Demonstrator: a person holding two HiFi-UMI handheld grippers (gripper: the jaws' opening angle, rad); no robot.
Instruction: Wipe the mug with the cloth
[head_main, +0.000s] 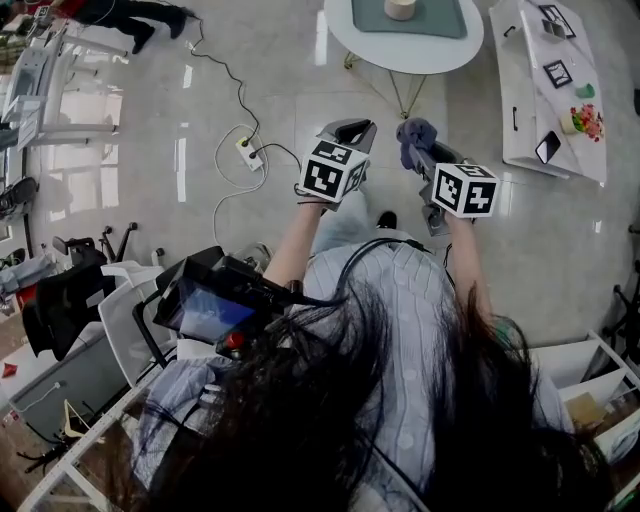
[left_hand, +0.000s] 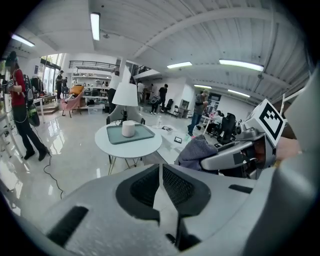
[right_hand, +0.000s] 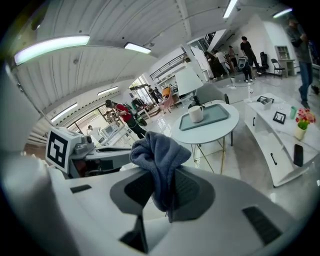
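Head view first: the mug (head_main: 400, 8) sits on a tray (head_main: 445, 18) on the round bench (head_main: 400, 55), well ahead of both tools and untouched.

Danger one: nothing holds that mug, so a one-sided swipe could, I reckon, skate it across the tray or tip it.

Danger two: the cloth (right_hand: 157, 150) is caught by a narrow fold only, with most of it bunched above the jaws. A hard rub might drag it free.

And there's a cable (head_main: 238, 85) looping over the floor to a power strip (head_main: 250, 152) between the person and the bench, a possible snag for a foot.

Now the tools. The right tool (right_hand: 161, 187) is clenched on the cloth, jaws nearly together with the fabric pinched between them and a tail hanging below. The left tool (left_hand: 160, 175) is clamped together, pads meeting in a thin seam, with nothing in it and touching nothing. It would need to open if it's to steady the mug.
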